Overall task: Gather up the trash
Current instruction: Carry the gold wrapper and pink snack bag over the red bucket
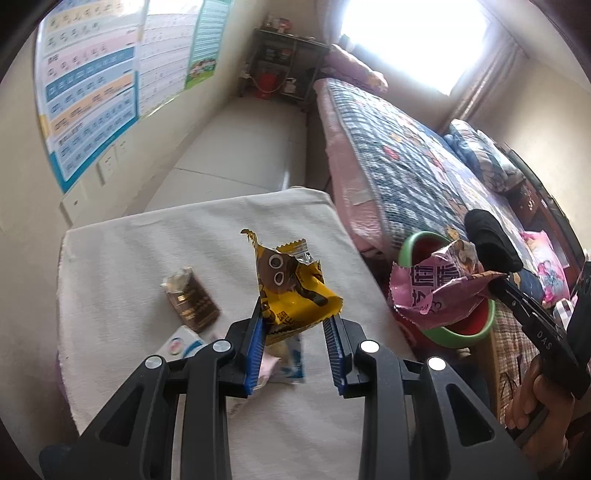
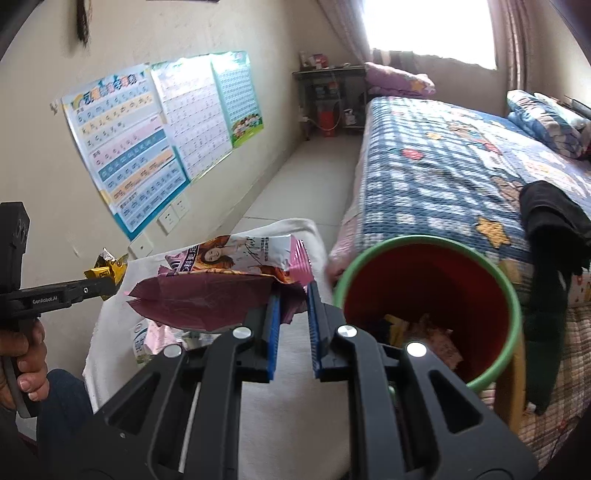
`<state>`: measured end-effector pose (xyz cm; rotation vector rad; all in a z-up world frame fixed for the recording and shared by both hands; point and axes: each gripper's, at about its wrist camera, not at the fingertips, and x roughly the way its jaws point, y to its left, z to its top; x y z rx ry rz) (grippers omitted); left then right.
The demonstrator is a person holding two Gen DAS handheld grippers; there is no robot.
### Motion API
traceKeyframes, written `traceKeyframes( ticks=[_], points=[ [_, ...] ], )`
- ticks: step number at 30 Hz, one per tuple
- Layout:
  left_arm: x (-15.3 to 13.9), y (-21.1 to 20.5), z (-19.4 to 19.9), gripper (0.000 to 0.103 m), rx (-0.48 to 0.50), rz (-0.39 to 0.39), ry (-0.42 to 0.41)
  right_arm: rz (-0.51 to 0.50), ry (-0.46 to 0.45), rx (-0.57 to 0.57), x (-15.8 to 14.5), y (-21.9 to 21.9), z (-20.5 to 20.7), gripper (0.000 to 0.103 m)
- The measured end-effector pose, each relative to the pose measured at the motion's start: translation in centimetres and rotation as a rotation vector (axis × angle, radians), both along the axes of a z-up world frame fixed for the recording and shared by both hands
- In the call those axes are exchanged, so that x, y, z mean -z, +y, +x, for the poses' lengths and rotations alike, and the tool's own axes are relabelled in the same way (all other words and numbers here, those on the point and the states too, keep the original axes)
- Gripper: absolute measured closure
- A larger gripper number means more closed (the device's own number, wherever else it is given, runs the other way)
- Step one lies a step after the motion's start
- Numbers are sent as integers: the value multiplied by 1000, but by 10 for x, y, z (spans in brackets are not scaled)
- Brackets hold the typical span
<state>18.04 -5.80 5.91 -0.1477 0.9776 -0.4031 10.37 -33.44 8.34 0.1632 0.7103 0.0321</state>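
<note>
Between left hand-held gripper [image 1: 297, 325] pads: wrapper [image 1: 291, 288]

Cream walls carry learning charts [image 2: 147, 147] – bright, laminated. A quilted bed [image 2: 443, 173] fills one side (pillows at its head), a dark shelf [image 2: 328, 99] stands beneath the glaring window [image 2: 428, 29], beside pale floor [image 1: 240, 147].
</note>
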Motion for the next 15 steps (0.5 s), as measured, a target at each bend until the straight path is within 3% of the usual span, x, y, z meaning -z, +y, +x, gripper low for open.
traceKeyframes(
  ticks=[15],
  points=[
    [-17,-123,0,75,187,9,-18,-23,-29,171,-5,-98,-28,89]
  ],
)
